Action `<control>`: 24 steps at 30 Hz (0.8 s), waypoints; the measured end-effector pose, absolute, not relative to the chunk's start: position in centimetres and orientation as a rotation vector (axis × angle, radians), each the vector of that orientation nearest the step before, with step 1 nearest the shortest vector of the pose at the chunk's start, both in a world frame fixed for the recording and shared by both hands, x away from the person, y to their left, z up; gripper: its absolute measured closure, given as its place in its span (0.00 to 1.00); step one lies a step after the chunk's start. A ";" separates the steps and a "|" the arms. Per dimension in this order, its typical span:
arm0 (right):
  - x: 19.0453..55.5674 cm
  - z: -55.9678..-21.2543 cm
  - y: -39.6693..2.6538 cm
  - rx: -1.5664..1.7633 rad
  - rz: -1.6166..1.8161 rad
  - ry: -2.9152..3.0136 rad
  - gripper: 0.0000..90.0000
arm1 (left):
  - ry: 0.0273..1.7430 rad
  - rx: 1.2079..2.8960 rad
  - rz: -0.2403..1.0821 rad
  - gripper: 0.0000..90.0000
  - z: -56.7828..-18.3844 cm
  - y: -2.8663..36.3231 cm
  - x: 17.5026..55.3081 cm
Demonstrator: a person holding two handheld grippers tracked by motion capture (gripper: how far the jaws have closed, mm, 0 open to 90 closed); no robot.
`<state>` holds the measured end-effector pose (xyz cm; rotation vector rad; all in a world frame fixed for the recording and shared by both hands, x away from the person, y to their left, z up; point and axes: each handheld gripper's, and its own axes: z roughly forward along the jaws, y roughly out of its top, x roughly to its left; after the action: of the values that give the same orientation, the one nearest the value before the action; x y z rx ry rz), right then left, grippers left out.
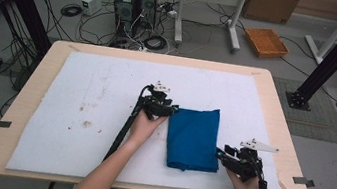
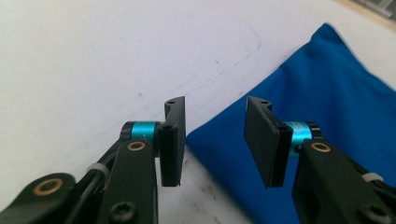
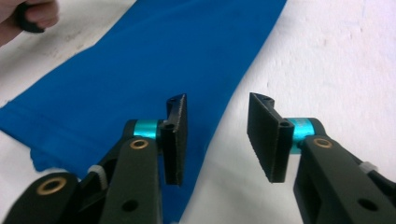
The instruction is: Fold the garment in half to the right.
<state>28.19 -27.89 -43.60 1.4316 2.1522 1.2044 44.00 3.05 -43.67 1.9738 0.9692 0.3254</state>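
High view shows the wooden table (image 1: 274, 115) under a white mat (image 1: 102, 115), with a folded blue cloth (image 1: 194, 136) lying right of centre. Folding looks to be the step in hand; next, each gripper probably needs to close on a cloth edge. From the cloth, the left gripper (image 1: 170, 111) sits at ten o'clock, touching its far left corner, and the right gripper (image 1: 220, 154) at four o'clock by its near right edge. Both stand partly open, pressing on nothing.
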 end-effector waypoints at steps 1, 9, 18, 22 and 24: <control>27.9 -43.7 -27.9 1.440 1.206 2.149 0.64 | 0.958 1.999 0.345 0.66 -43.7 2.7 44.1; 26.6 -44.7 -27.5 1.429 1.196 2.223 0.72 | 0.953 2.106 0.429 0.90 -44.5 1.4 44.3; 25.7 -44.7 -27.3 1.369 1.152 2.257 1.00 | 0.985 2.086 0.418 0.98 -44.4 2.0 44.6; 25.3 -44.8 -27.8 1.388 1.155 2.244 1.00 | 0.988 2.088 0.416 0.98 -44.3 2.1 44.6; 25.3 -44.8 -28.0 1.397 1.152 2.244 1.00 | 0.995 2.084 0.409 0.98 -44.3 2.2 44.6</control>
<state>25.30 -28.01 -44.81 1.3967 2.2443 1.1525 44.62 2.20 -44.32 2.0840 0.9954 0.4085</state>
